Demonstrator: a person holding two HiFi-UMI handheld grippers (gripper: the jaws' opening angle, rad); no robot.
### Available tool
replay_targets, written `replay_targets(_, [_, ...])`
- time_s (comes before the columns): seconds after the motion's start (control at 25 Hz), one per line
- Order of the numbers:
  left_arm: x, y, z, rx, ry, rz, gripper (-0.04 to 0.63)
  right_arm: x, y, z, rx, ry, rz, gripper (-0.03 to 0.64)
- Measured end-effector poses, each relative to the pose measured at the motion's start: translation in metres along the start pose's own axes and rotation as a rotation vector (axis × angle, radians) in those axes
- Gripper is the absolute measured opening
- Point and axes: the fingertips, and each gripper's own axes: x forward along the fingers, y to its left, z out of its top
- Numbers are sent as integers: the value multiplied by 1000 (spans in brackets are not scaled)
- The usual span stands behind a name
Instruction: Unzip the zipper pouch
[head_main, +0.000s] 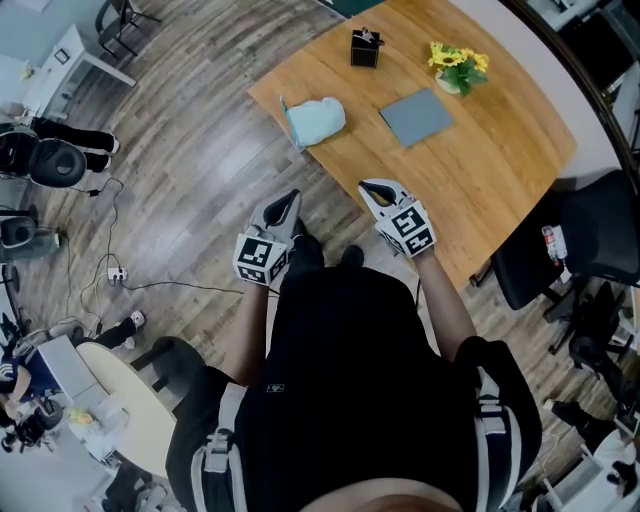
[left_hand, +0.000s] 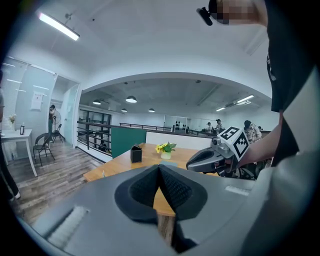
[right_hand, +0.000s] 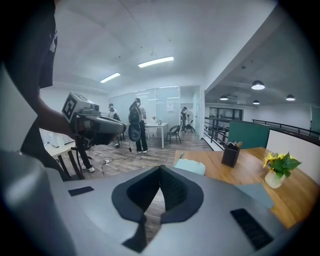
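Left tool (head_main: 291, 197): jaws together, holding nothing.
Right tool (head_main: 369, 187): jaws together, holding nothing.
Pouch (head_main: 316, 120): pale blue, on worktop (head_main: 500, 170), well left of flowers (head_main: 458, 66).
Handling: likely soft and light; pin the fabric, pinch the zipper pull.

The person wore a black short-sleeved top (head_main: 350, 380) with grey-white straps (head_main: 218, 450) at both shoulders. The left gripper (head_main: 288, 200) and right gripper (head_main: 372, 190) were pale grey shells with black ribbed pads (left_hand: 176, 190), each bearing a cube (head_main: 262, 258) of black-and-white square markers.

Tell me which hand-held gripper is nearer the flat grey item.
Right. The right hand-held gripper is at the table edge, just short of the flat grey item; the left hand-held gripper is farther left, over the floor.
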Motion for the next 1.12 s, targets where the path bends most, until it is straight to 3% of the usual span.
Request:
replay_targets(0.56, [6, 0, 2, -4, -5, 11, 25, -1, -7, 1, -15, -3, 11, 43])
replay_targets(1.12, [10, -4, -8, -21, 16, 3, 132, -3, -9, -3, -23, -15, 1, 210])
